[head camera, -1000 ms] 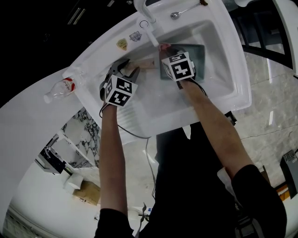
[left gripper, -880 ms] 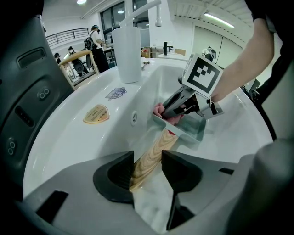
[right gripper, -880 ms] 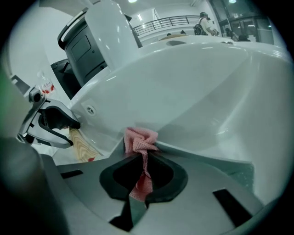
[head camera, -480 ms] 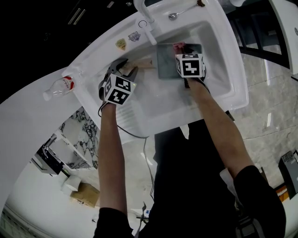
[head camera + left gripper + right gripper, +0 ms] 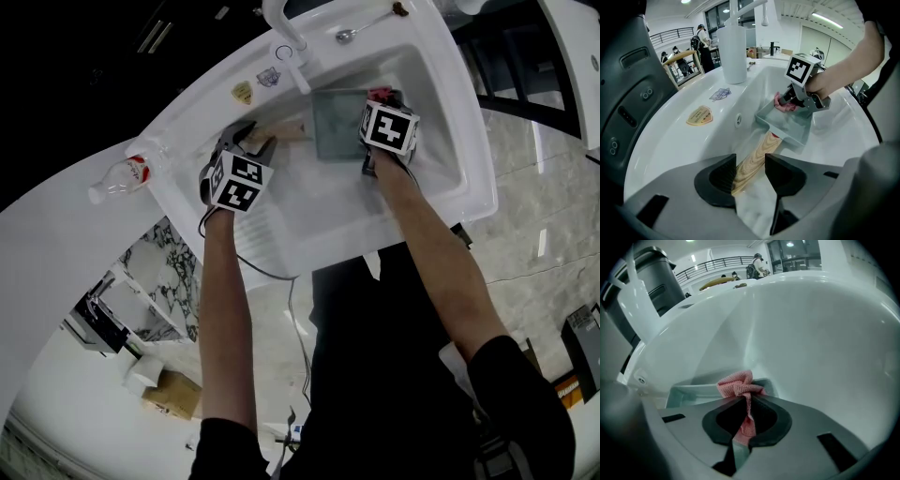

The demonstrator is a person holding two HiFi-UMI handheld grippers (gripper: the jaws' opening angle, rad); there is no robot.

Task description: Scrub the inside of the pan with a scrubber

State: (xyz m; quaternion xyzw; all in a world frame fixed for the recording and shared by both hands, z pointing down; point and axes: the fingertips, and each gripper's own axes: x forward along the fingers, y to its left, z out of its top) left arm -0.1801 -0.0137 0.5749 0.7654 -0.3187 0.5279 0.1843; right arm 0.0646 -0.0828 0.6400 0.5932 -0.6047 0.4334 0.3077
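Note:
A square grey-green pan [image 5: 336, 122] lies in the white sink [image 5: 441, 178], its wooden handle [image 5: 289, 130] pointing left. My left gripper [image 5: 255, 139] is shut on the end of that handle [image 5: 757, 154], which lies between the jaws in the left gripper view [image 5: 750, 161]. My right gripper [image 5: 377, 101] is over the pan's far right corner, shut on a pink mesh scrubber [image 5: 380, 94]. In the right gripper view the scrubber [image 5: 736, 385] bunches out past the gripper [image 5: 746, 400] against the pan's rim [image 5: 689, 392]. From the left, the scrubber [image 5: 785, 103] presses into the pan [image 5: 787, 129].
A faucet [image 5: 281, 19] rises at the sink's back edge, with a spoon [image 5: 361, 28] on the ledge to its right. Two stickers [image 5: 244, 91] mark the rim. A plastic bottle [image 5: 117, 178] lies on the counter left of the sink.
My right gripper has slid the scrubber from the pan's left side to its far right corner. The left gripper has kept its hold on the handle, almost still.

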